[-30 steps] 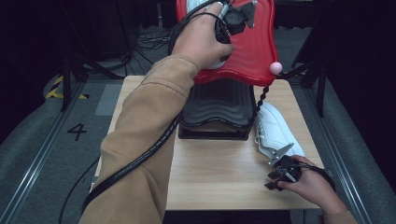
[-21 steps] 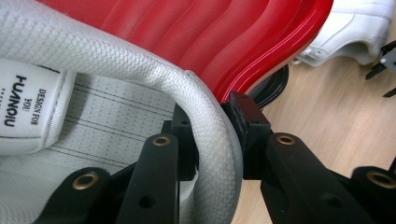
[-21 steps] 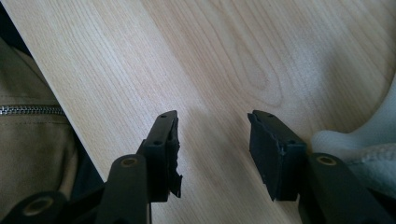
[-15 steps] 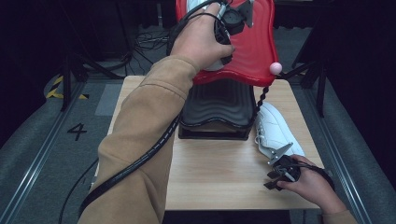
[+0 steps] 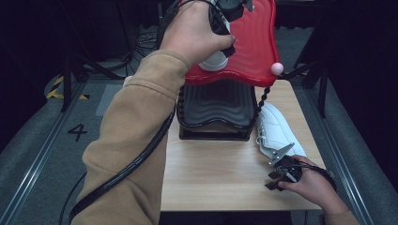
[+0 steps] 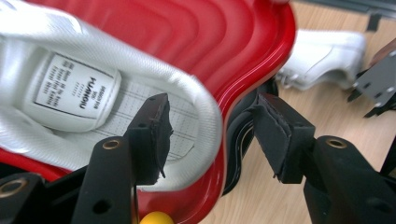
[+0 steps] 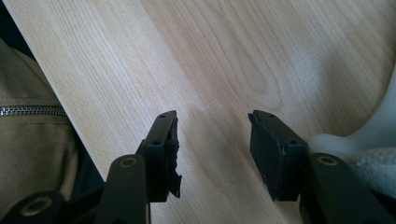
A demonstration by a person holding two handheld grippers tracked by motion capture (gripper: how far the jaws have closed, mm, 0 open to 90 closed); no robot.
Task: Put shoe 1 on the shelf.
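Lifted slightly against a second ago, and with jaws just opening: left gripper (image 6: 210, 126), now wide, pads off the white shoe (image 6: 70, 88), though the heel collar stands between them. Judged as a release: shoe set down on the red upper shelf (image 5: 253, 42), this placing nearly finished.

By size: wooden table (image 5: 211, 178) underneath; on it the rack, red upper shelf over black lower shelf (image 5: 216, 103); just to the right of the rack, lying on the table, second white shoe (image 5: 277, 133); near its toe, right gripper (image 7: 212, 135), unmoved, jaws apart with nothing between, just bare wood.

From the high view: placed shoe mostly hidden under the left hand (image 5: 197, 33). From the left gripper view: lining, size label and the gap at both pads plainly readable. From the right gripper view: white edge of the second shoe beside one jaw, not touching it.
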